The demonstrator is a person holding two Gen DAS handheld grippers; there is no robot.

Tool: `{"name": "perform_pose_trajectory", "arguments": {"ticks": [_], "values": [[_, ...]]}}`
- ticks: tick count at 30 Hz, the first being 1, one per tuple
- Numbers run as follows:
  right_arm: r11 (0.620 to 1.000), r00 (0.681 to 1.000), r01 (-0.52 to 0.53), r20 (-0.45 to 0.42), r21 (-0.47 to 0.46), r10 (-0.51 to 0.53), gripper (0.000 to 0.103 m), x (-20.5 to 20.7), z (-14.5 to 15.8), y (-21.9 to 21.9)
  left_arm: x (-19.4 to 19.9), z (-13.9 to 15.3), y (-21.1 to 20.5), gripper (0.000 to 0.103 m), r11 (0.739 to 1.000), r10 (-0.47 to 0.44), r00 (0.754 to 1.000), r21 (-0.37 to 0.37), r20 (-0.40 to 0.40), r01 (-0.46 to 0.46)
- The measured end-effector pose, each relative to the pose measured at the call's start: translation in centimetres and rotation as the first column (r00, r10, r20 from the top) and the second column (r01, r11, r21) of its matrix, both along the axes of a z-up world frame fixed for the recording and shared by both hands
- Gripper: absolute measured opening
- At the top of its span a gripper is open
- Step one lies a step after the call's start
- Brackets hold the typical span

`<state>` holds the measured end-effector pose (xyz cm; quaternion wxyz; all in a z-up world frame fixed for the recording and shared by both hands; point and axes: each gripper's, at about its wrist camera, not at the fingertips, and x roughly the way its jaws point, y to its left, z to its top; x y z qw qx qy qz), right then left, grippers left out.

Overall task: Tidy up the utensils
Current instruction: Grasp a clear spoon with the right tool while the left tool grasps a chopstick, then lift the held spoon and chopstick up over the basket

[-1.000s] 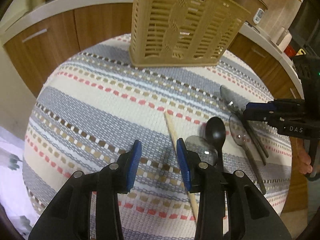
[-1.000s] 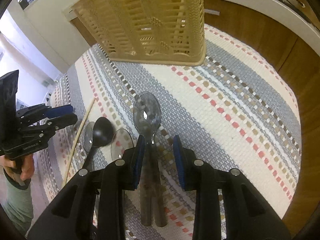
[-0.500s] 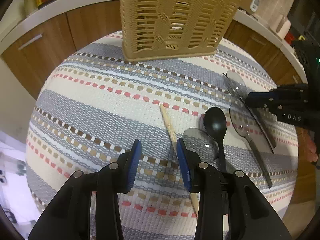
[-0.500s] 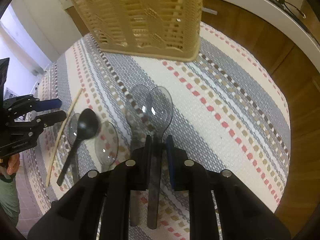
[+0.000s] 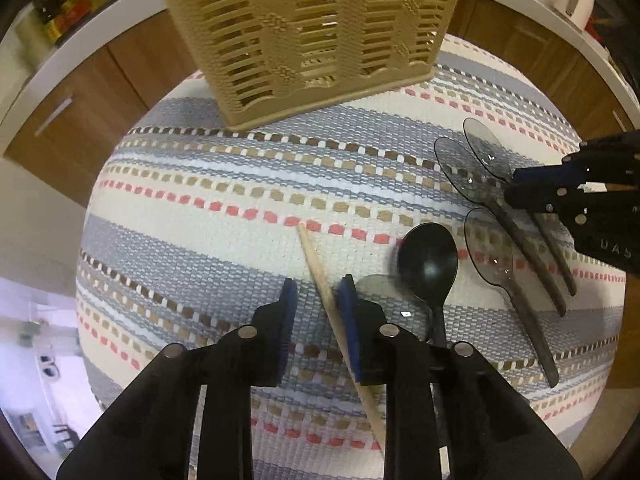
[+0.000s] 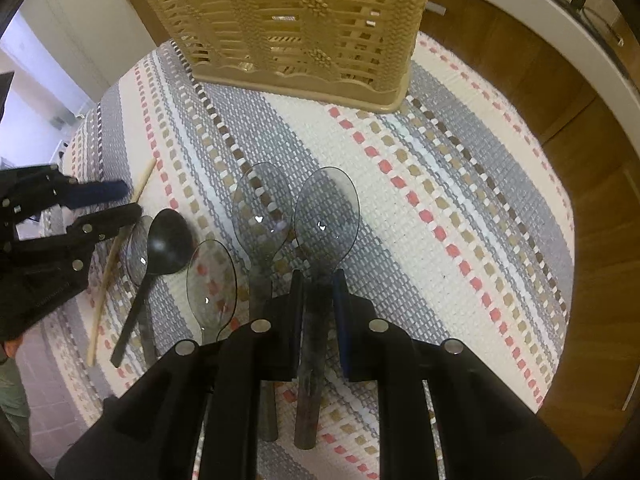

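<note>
Both wrist views look down close from opposite sides, sharing the striped mat (image 5: 224, 184) and basket (image 6: 304, 20).

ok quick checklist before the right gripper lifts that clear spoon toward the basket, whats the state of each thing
1. Right gripper shut on the clear spoon's handle: ok.
2. Handle centred between the pads: ok, it runs straight down the middle.
3. Neighbouring clear spoon free of the grip: cannot tell, its bowl lies close beside the held one.
4. Path to the basket: ok, only bare mat in between.
5. Left gripper out of the way: ok, open around the chopstick, off to the side.
6. Room inside the basket: cannot tell, its top is out of frame.
</note>
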<state>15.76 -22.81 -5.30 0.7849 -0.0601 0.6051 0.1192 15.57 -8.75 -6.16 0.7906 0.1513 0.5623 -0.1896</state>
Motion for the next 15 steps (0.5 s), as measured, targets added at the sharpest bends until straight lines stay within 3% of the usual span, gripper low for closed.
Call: {"name": "perform_pose_trajectory", "arguments": {"ticks": [1, 3, 8, 15], "values": [[1.000, 1.000, -0.003, -0.003, -0.006, 0.003, 0.011, 0.2, 0.1, 0.0, 0.1, 0.0, -0.2, 0.020, 1.000, -0.003, 1.000, 0.004, -0.004, 0.003], [1.000, 1.000, -0.012, 0.000, -0.010, 0.012, 0.011, 0.4, 0.1, 0.1, 0.1, 0.1, -0.3, 0.007, 1.000, -0.008, 1.000, 0.000, -0.005, 0.008], [1.000, 1.000, -0.006, 0.009, -0.002, 0.006, 0.010, 0.6, 0.4, -0.3, -0.5, 0.3, 0.0, 0.006, 1.000, -0.003, 1.000, 0.011, 0.027, 0.003], [1.000, 0.999, -0.006, 0.037, -0.008, 0.007, 0.010, -0.2, 0.2, 0.2, -0.9, 0.4, 1.5, 0.004, 0.999, 0.034, 0.998, -0.041, 0.052, -0.032]]}}
